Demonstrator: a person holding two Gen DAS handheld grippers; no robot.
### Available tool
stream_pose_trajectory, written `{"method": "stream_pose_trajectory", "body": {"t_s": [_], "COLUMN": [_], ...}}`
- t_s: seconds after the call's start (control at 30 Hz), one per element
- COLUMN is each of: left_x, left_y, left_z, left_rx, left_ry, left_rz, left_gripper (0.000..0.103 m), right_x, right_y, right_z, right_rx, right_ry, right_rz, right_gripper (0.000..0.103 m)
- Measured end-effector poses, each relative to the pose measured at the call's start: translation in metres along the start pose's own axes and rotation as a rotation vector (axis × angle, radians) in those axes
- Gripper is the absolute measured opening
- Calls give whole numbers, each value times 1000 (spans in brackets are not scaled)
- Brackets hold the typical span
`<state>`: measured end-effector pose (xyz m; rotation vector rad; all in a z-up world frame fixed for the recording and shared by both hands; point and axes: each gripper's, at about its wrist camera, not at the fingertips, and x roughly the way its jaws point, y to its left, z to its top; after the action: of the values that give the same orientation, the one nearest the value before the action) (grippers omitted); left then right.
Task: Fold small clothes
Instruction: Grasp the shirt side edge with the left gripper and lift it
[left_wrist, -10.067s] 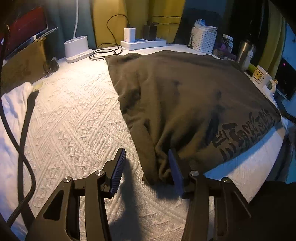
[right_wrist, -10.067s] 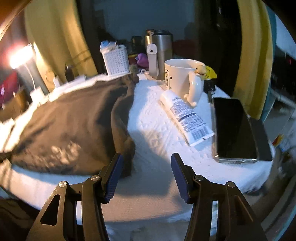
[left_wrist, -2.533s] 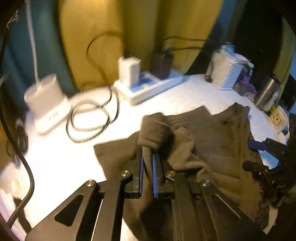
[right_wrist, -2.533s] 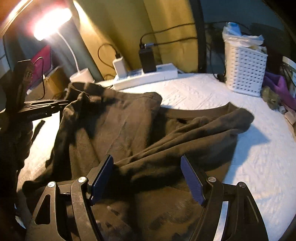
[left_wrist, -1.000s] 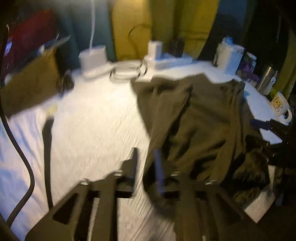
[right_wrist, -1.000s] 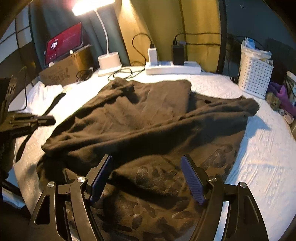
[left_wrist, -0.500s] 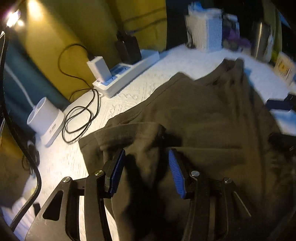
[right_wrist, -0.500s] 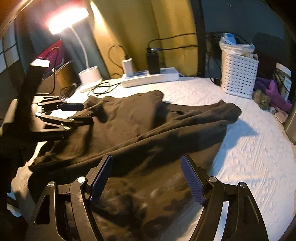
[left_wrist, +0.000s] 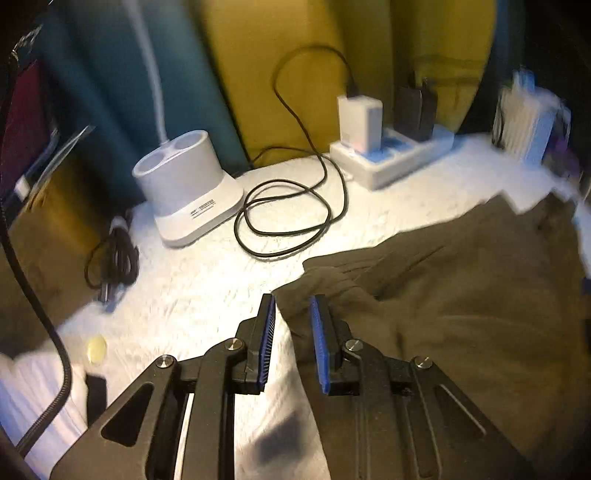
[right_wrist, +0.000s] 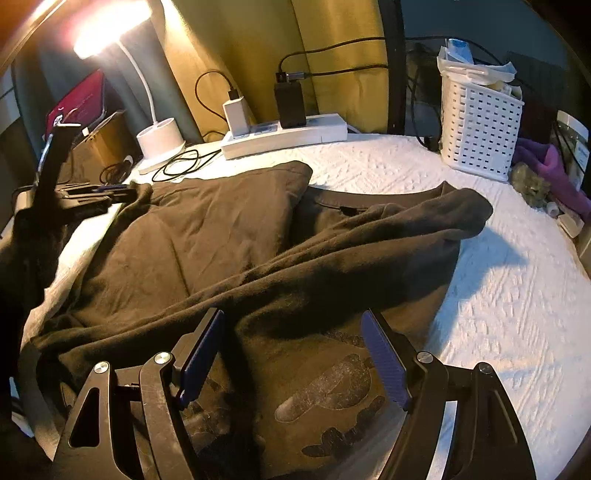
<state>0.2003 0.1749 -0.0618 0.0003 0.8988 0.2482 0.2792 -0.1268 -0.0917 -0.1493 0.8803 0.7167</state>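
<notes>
A dark brown T-shirt (left_wrist: 461, 295) lies rumpled on the white bedspread (right_wrist: 517, 295), partly folded over itself, with a print near its front hem (right_wrist: 332, 387). My left gripper (left_wrist: 292, 301) straddles the shirt's corner nearest the lamp. Its jaws are closing with that corner between the blue pads, and a gap still shows. The right wrist view shows this left gripper (right_wrist: 122, 192) at the shirt's far left corner. Above the printed part, my right gripper (right_wrist: 291, 354) stands wide open and holds nothing.
A white lamp base (left_wrist: 188, 188), a coiled black cable (left_wrist: 288, 221) and a power strip (right_wrist: 284, 136) with chargers stand at the back. A white basket (right_wrist: 476, 122) and purple cloth (right_wrist: 554, 166) sit at the back right. At the left stands a cardboard box (left_wrist: 44, 221).
My left gripper has slid from over the shirt's fold to its corner by the lamp, and its jaws have narrowed. The right gripper has stayed open above the shirt.
</notes>
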Motion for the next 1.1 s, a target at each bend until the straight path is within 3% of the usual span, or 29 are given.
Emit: {"method": "stream_pose_trajectory", "body": {"t_s": [0.13,0.2,0.27,0.37,0.6,0.63,0.67,0.7,0.9,1.1], "left_x": [-40,-59,-69,-78,-56,-57,-58,-65,-115,-117], "left_y": [-20,-43,-62,-94,-130,-131,-132,-133,-121,-92], "left_z": [-6,-15,-24,-41,-75,-78,-80,-83,-92,-119], "left_rx": [26,62,97,170,246,248,255,260,233,145], "left_ry": [-41,-40,-30,2,119,108,100,87,-6,72], "left_rz": [-162,-296,-390,-508,-497,-497,-508,-516,-496,-426], "left_gripper": [21,29,46,46,45,35,10,4,4,4], "right_x": [-10,-16,-23,-36,-63,-65,-67,-69,-75,-66], "right_y": [2,3,4,4,0,-1,-3,-4,-7,-4], "right_z": [-2,-4,-8,-15,-35,-38,-41,-43,-52,-53], "right_rx": [9,14,20,30,59,66,75,80,98,91], "right_ry": [-11,-17,-24,-35,-58,-59,-61,-62,-71,-58], "right_rz": [-21,-29,-42,-61,-93,-97,-101,-102,-98,-62], "right_gripper": [78,78,78,78,78,78,78,78,78,78]}}
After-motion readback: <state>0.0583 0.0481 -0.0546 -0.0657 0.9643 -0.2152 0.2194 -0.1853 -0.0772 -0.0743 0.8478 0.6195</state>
